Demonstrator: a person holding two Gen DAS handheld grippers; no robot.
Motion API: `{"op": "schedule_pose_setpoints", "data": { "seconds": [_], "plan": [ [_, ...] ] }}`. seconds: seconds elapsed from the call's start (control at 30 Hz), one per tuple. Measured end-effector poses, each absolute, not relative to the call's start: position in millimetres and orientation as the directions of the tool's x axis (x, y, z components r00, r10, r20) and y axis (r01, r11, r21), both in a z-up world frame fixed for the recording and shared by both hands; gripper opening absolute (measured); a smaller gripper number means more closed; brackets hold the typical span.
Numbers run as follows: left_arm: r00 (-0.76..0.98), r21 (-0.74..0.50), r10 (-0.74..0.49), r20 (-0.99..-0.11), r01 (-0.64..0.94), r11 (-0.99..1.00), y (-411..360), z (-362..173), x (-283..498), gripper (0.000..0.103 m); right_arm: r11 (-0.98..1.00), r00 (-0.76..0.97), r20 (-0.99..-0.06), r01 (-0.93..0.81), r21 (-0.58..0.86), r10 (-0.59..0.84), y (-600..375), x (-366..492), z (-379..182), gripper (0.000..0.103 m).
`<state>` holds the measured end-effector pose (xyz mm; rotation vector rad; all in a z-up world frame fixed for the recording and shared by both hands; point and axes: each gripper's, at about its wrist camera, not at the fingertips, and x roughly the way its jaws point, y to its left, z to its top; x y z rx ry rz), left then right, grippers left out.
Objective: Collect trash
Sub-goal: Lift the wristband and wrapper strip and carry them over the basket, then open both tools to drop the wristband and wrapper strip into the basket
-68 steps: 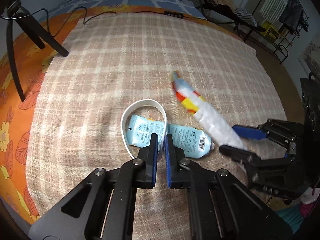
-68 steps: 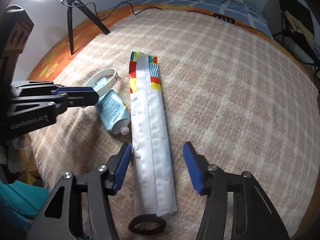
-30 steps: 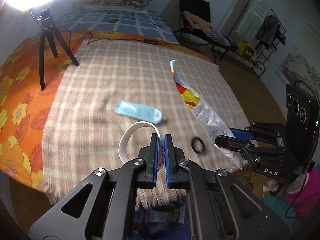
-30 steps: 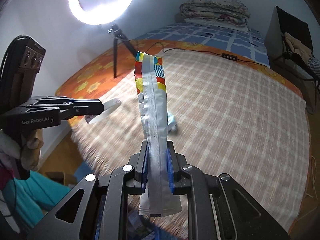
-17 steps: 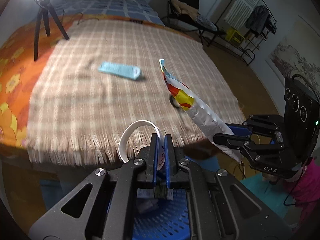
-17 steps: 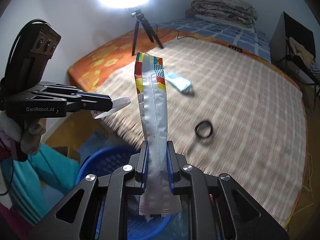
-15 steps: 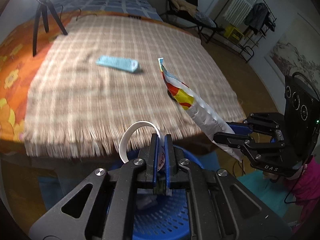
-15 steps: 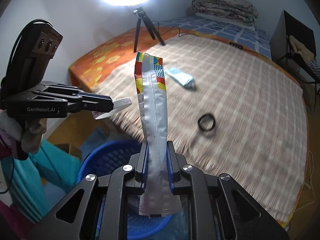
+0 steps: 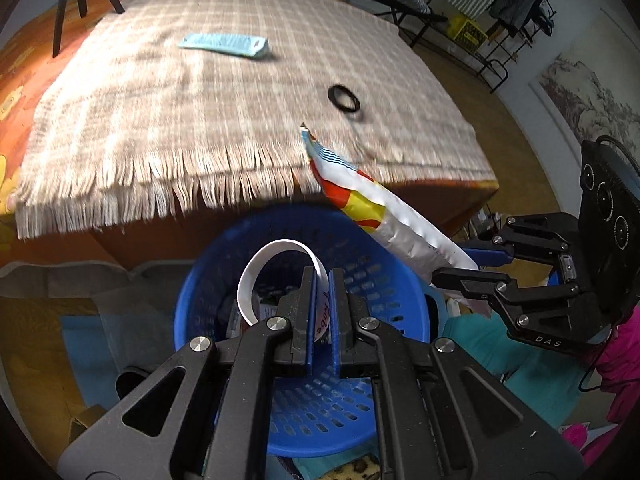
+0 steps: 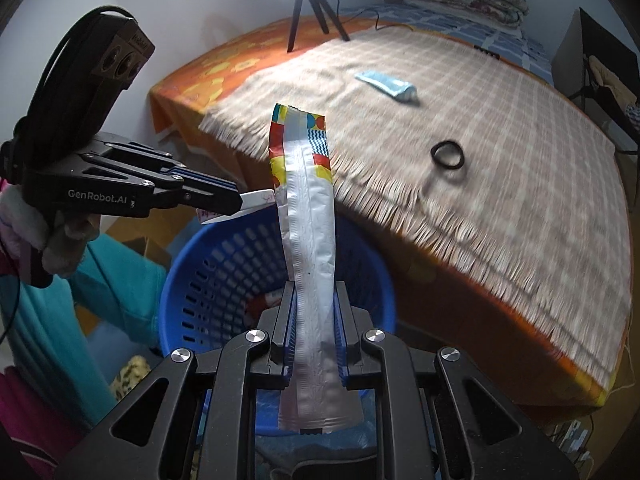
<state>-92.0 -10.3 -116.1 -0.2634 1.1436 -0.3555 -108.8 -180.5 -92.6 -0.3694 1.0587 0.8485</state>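
— What does the left hand-held gripper [image 9: 321, 312] have?

— It is clenched on a white paper strip [image 9: 276, 270], curled into a loop; the loop hangs over the open blue basket [image 9: 384, 288], which stands on the floor just in front of the bed [image 9: 440, 208].

— And the right hand-held gripper [image 10: 314, 320]?

— Clamped tight on a long silver wrapper [image 10: 308, 216] with a red, yellow and blue printed end; the wrapper stands upright above the basket — some scraps already lie inside it.

— Anything on the bed?

— A pale blue tube [image 9: 224, 43] and a black ring [image 9: 343, 98] lie well apart on the checked blanket [image 9: 160, 100]; a tripod [image 10: 310, 4] stands further back.
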Motion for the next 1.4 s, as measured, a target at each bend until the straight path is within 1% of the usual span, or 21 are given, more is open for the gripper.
{"op": "schedule_pose_setpoints", "data": {
  "seconds": [0.73, 1.3, 1.37, 1.4],
  "plan": [
    [0.253, -0.365, -0.391, -0.885, 0.145, 0.92, -25, -165, -108, 0.004, 0.63, 0.138, -0.917, -0.764, 0.141, 0.374, -170, -111, -127, 0.015],
    [0.205, -0.348, -0.368, -0.907, 0.126, 0.929, -35, -181, -101, 0.004, 0.632, 0.109, -0.931, -0.76, 0.148, 0.349, -169, -110, -141, 0.016],
    [0.202, -0.345, -0.363, -0.91, 0.119, 0.931, -36, -182, -99, 0.01, 0.635, 0.108, -0.933, -0.759, 0.146, 0.344, -168, -109, -142, 0.016],
    [0.204, -0.345, -0.362, -0.91, 0.117, 0.931, -36, -183, -99, 0.02, 0.636, 0.108, -0.934, -0.758, 0.144, 0.341, -168, -109, -142, 0.018]
  ]
}}
